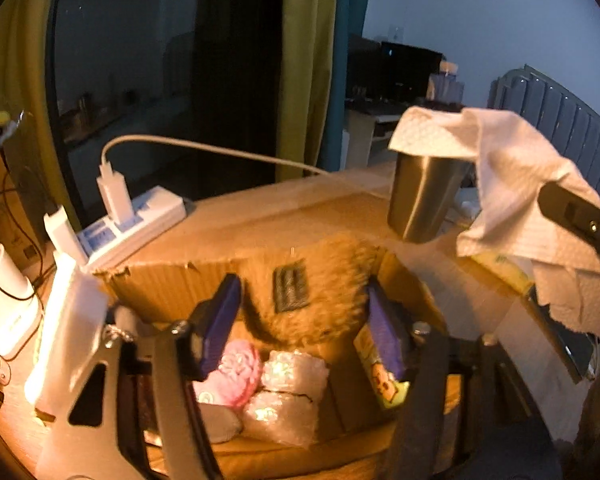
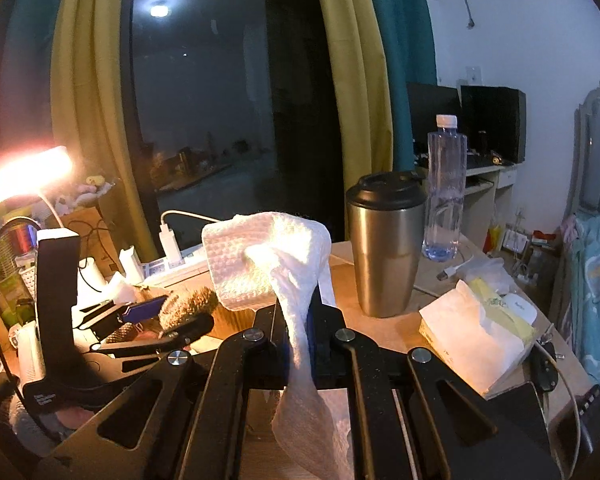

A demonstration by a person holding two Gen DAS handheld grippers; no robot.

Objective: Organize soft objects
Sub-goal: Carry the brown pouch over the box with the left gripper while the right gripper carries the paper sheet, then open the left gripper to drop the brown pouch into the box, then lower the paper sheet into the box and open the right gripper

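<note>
Your right fingers (image 2: 306, 332) are pinched shut on a white paper towel (image 2: 272, 256), which stands up above them and trails down below in a thin twist; seen from the left wrist, the same sheet (image 1: 512, 184) drapes in the air just beside the steel tumbler (image 1: 424, 196). That thin pinch is the risk: a tug or snag on the tumbler's rim could tear the towel or pull it free, and a loose swing of the sheet could tip the tumbler (image 2: 384, 248) or the water bottle (image 2: 446, 188) behind it. Your left fingers (image 1: 300, 328) are spread apart, holding nothing, poised over the open cardboard box (image 1: 172, 284), where a furry brown item (image 1: 324, 280), a pink knitted piece (image 1: 236, 372) and bubble-wrap bundles (image 1: 288, 392) already sit. Your right gripper is held raised and roughly level above the counter (image 2: 388, 332), pointing towards the window; your left tilts down into the box.
</note>
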